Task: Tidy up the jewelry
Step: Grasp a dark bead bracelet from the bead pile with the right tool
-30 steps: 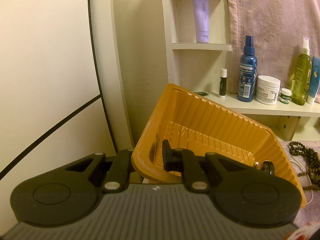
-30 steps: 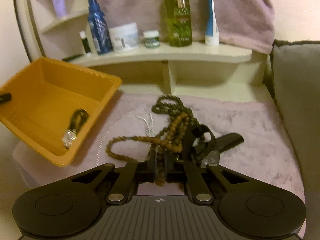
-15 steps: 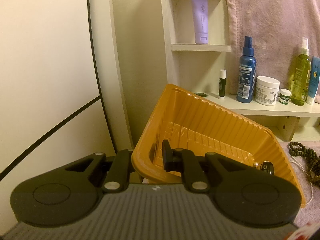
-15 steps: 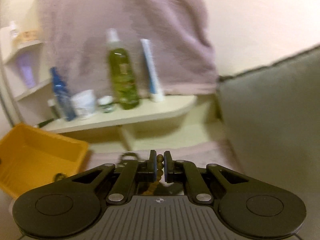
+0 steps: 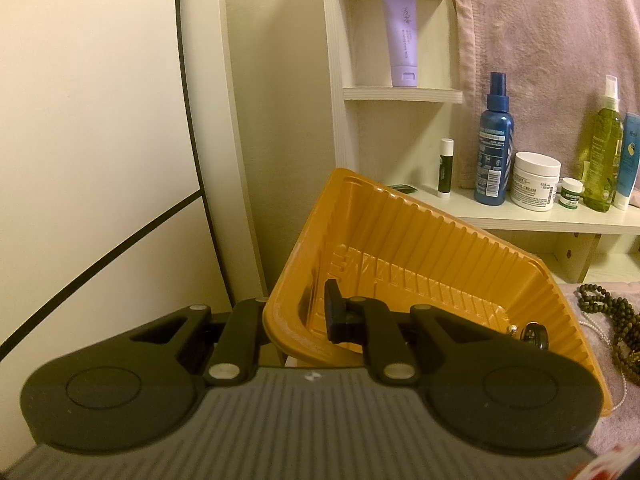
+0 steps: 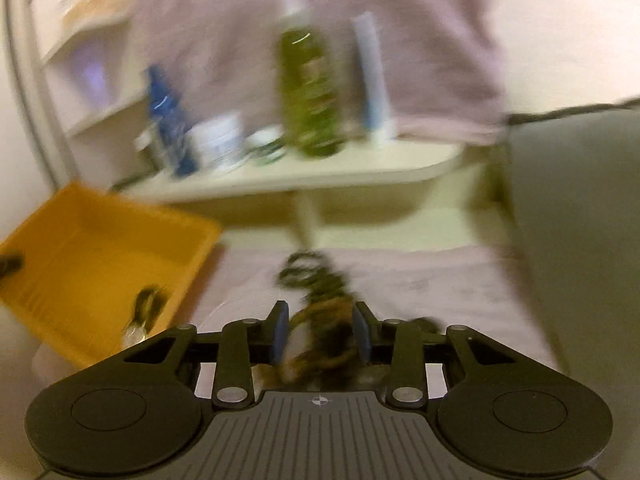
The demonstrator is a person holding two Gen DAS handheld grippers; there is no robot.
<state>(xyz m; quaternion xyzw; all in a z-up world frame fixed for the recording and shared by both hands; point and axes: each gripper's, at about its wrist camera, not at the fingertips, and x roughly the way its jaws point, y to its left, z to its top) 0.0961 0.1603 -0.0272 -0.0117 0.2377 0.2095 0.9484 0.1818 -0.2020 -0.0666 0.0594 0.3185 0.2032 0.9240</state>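
Note:
An orange plastic tray is tilted up; my left gripper is shut on its near wall, one finger inside, one outside. A small dark watch lies in the tray's low corner; it also shows in the right wrist view. Brown and green bead necklaces lie in a heap on the pink cloth. My right gripper is open, its fingers on either side of the heap; this view is blurred. The beads also show in the left wrist view.
A cream shelf behind carries a blue spray bottle, a white jar, a green bottle and a lip balm. A lilac tube stands higher up. A grey cushion is on the right.
My right gripper held a bead strand shut and lifted; now it is open and lower, over the bead heap. The left gripper and tray have not moved.

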